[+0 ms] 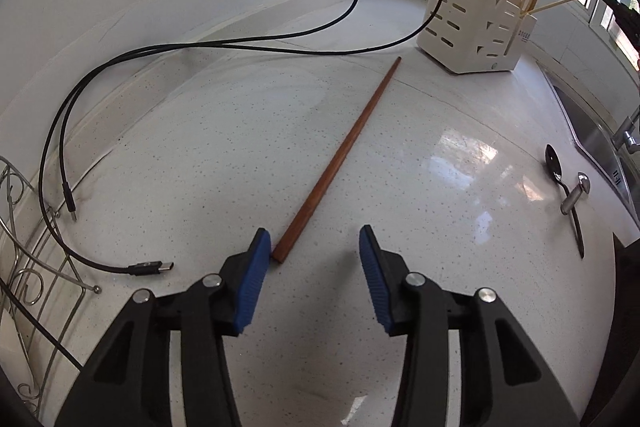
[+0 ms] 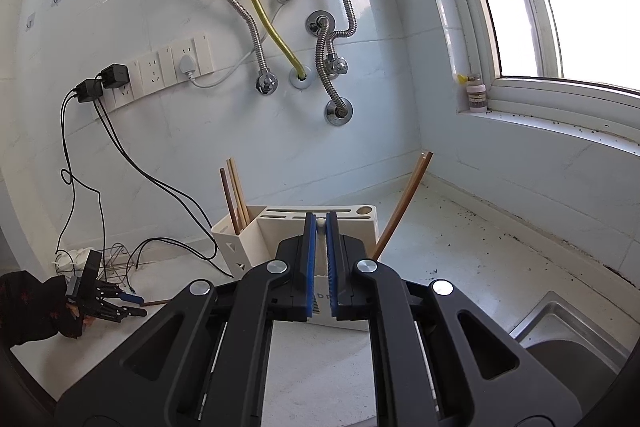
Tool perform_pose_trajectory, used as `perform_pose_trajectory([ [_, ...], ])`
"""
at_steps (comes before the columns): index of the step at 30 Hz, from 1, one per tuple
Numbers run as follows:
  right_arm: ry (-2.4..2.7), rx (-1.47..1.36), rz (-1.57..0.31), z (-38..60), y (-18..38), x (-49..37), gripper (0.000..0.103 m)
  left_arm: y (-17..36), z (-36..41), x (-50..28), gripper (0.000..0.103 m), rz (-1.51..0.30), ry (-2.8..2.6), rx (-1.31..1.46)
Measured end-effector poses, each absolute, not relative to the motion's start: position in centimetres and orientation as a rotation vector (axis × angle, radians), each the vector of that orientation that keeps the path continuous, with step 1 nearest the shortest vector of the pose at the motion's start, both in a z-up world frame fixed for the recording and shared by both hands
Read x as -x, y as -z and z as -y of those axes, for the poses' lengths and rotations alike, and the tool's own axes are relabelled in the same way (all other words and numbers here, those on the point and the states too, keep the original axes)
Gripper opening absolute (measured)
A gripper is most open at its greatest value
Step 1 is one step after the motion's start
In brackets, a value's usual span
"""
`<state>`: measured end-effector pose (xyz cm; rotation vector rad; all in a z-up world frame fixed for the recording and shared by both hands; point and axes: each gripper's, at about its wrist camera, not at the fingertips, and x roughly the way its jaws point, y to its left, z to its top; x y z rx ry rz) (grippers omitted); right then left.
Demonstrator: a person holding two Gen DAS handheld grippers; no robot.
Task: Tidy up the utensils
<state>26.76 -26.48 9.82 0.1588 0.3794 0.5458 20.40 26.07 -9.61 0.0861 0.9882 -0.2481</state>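
Observation:
A long brown chopstick (image 1: 340, 155) lies on the speckled white counter. Its near end rests just inside the left pad of my left gripper (image 1: 316, 239), which is open, with no pad pressing on the stick. The right wrist view shows that gripper (image 2: 142, 305) low at the left, in a dark-sleeved hand. My right gripper (image 2: 320, 235) is shut on a pale chopstick (image 1: 560, 3) that reaches into the cream slotted utensil holder (image 1: 472, 15). Several chopsticks (image 2: 236, 191) stand in the holder (image 2: 240, 247). A dark spoon (image 1: 554, 163) lies to the right.
Black cables (image 1: 200, 47) with loose plugs trail over the counter's left side. A wire rack (image 1: 32, 267) stands at the left edge. A small metal tool (image 1: 574, 195) lies across the spoon's handle. A steel sink (image 2: 560, 327) lies to the right. Wall and window sill close off the back.

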Motion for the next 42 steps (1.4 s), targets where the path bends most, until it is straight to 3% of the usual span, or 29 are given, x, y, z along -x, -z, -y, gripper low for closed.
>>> perform_pose_trajectory([
  [12,-0.552,-0.152,-0.383,26.4,-10.0,-26.4,0.005,9.8,-25.9,-19.6,0.010,-0.944,0.286,-0.113],
  [17,-0.550,-0.148,-0.383,26.3,-10.0,-26.3,0.005,8.7,-24.9,-18.7,0.008,-0.892,0.265,-0.091],
  [26,-0.552,-0.158,-0.356,26.5,-10.7,-26.1,0.005,1.0,-21.8,-16.0,0.007,-0.691,0.168,-0.033],
  [42,-0.500,-0.167,-0.336,27.9,-11.5,-26.4,0.005,-6.7,-18.1,-18.7,0.007,-0.535,0.010,0.015],
])
